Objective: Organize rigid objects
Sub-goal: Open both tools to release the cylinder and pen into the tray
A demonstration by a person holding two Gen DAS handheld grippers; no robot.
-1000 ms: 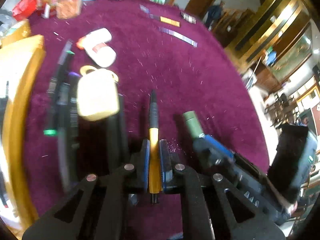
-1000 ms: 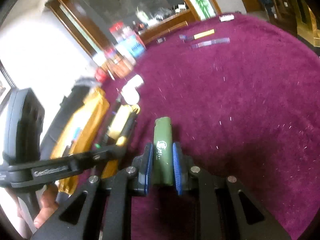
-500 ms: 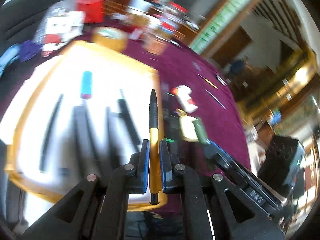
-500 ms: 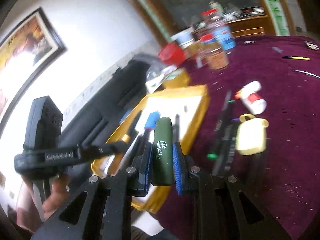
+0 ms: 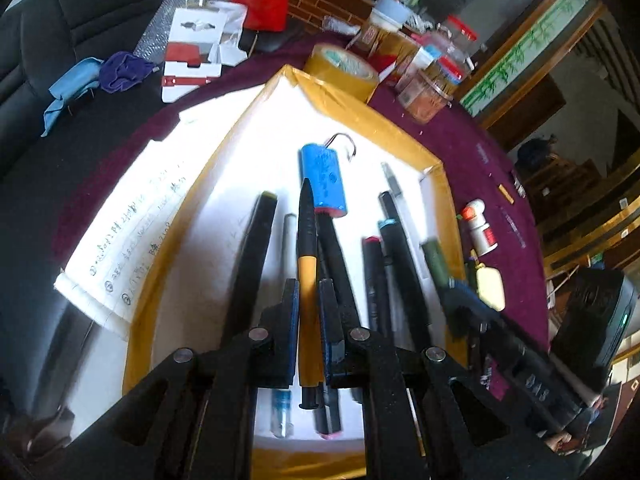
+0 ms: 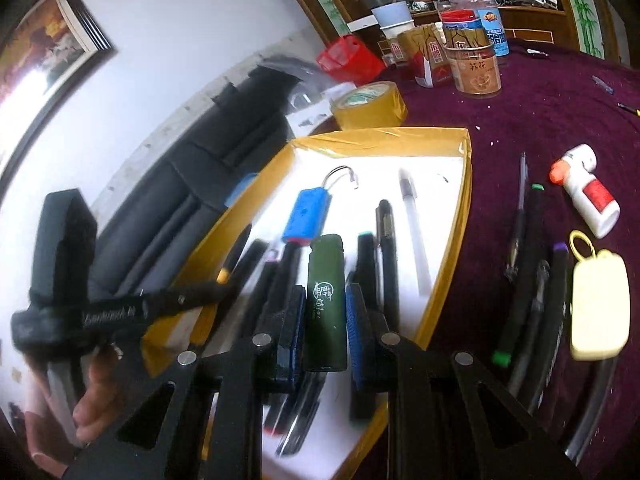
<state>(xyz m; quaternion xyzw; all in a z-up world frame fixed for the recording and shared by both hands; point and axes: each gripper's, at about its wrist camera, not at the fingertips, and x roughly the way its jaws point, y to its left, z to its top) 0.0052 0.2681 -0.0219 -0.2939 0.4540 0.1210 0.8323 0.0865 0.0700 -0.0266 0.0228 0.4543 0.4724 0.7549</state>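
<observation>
1. Holding an orange-and-black pen [image 5: 307,280], the left gripper [image 5: 309,332] is clamped narrow on its barrel; a second ago it was over the maroon cloth, now over the yellow-rimmed tray [image 5: 360,108].
2. The right gripper [image 6: 325,320] grips a green lighter [image 6: 325,300], likewise carried from cloth to tray.
3. Both items hang above pens and a blue battery pack [image 5: 323,178] in the tray; release is likely next.
4. A cream case [image 6: 598,304] and a white bottle [image 6: 588,190] remain on the cloth.

Tray [image 5: 352,108] middle: crowded with pens [image 5: 400,256] and blue cylinder [image 5: 323,178].
Tray far end: bare white floor.
Right tabletop [image 6: 560,112]: open cloth.
</observation>
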